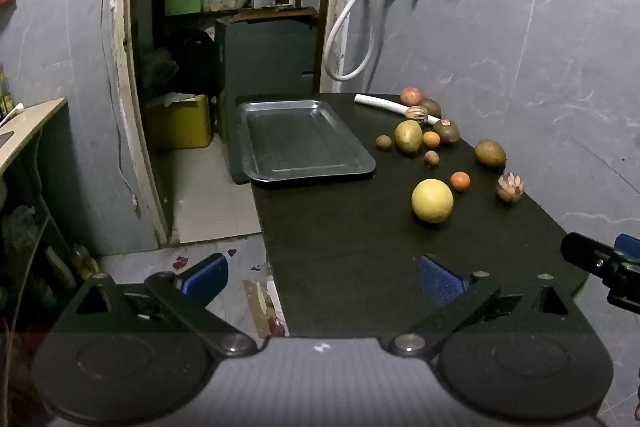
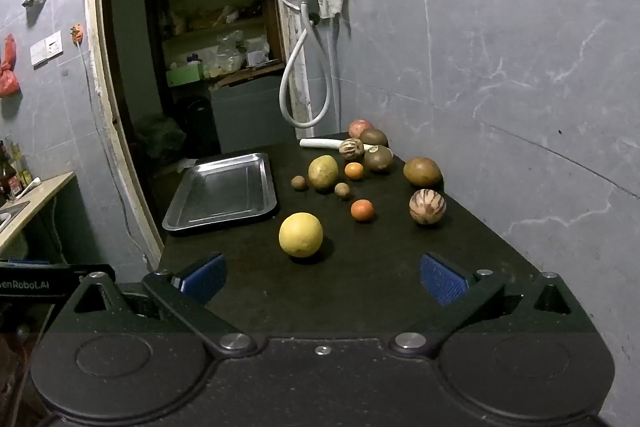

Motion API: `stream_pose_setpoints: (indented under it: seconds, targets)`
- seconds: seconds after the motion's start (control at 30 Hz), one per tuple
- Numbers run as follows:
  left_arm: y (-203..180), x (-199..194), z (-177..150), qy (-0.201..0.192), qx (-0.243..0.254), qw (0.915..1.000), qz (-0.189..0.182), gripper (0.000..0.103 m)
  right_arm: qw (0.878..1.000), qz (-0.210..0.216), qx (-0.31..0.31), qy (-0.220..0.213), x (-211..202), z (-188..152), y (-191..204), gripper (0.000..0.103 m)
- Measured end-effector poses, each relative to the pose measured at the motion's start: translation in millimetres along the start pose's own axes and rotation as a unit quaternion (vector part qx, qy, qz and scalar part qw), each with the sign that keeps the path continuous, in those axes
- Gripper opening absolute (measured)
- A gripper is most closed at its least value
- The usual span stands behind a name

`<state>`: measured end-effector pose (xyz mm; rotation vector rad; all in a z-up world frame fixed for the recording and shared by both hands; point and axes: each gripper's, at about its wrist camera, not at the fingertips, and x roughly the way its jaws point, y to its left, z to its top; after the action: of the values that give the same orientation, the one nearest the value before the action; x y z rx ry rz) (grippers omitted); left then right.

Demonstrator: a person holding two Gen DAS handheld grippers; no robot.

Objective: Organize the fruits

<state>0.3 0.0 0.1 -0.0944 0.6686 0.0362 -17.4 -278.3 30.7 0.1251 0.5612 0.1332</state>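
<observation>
Claw status first: my left claw (image 1: pixel 322 279) is released, its blue-padded fingers (image 1: pixel 206 277) spread wide and grasping nothing, hovering over the near left edge of the black tabletop (image 1: pixel 340 247). My right claw (image 2: pixel 322 277) is likewise released and empty, positioned over the near end of the tabletop.

Nearest fruit: a large round yellow citrus (image 2: pixel 301 235), just ahead of my right claw, standing alone. Beyond it lie a small orange mandarin (image 2: pixel 362 210) and, to the right, a round brown-and-cream striped fruit (image 2: pixel 427 206).

Further back, a loose cluster: an oval yellow-green mango (image 2: pixel 323 172), two small brown round fruits (image 2: pixel 299 182), a second small orange mandarin (image 2: pixel 354 171), and an oval brown-green mango (image 2: pixel 422 171) near the wall. At the far end, a white cylindrical tube (image 2: pixel 320 143) lies beside more fruit.

Left of the cluster sits a rectangular grey metal tray (image 2: pixel 264 211), containing no fruit; all fruit rests on the tabletop.
</observation>
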Motion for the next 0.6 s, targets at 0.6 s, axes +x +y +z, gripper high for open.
stream_pose_setpoints:
  seconds: [0.6]
  targets:
    - [4.0, 2.9, -3.6, 0.004, -0.009, 1.0, 0.0, 0.102, 1.0, -0.001, -0.001, 0.001, 0.2, -1.2, 1.3, 0.103]
